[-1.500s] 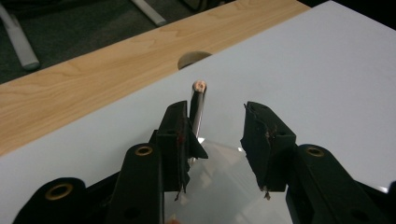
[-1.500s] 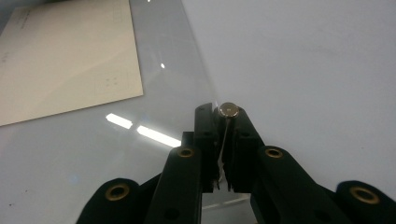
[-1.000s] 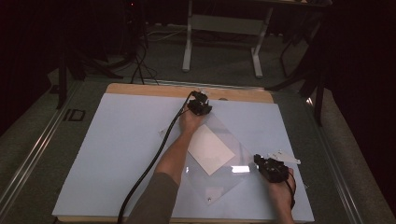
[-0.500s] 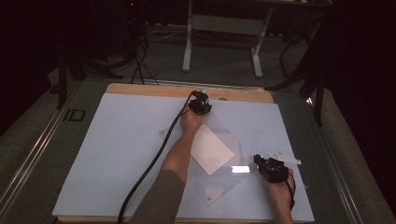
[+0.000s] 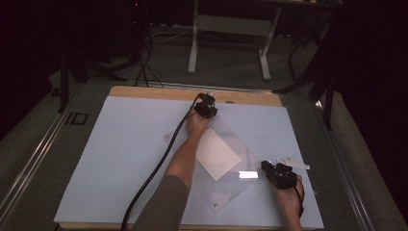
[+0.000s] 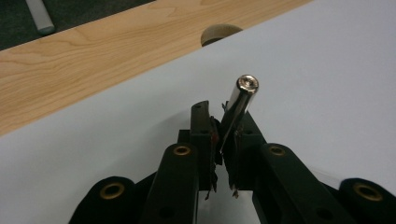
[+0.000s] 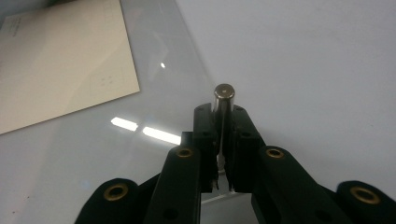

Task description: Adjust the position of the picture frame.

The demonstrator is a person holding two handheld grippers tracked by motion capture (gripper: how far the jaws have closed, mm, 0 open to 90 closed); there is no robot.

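The left gripper [image 5: 207, 107] sits near the far edge of the desk [image 5: 120, 144], at the far corner of a clear plastic sheet [image 5: 240, 159] that lies turned like a diamond on the white surface; in the left gripper view its jaws are clenched on a shiny metal pin [image 6: 240, 100] that leans to the right, with the bare wooden strip [image 6: 93, 56] of the desk just beyond. The right gripper [image 5: 279, 174] rests at the sheet's right corner, toward the desk's right edge, and its jaws are clenched on a second metal pin [image 7: 223, 100] standing upright. A sheet of white paper [image 5: 216, 153] lies under the clear plastic, between the two grippers, well apart from both
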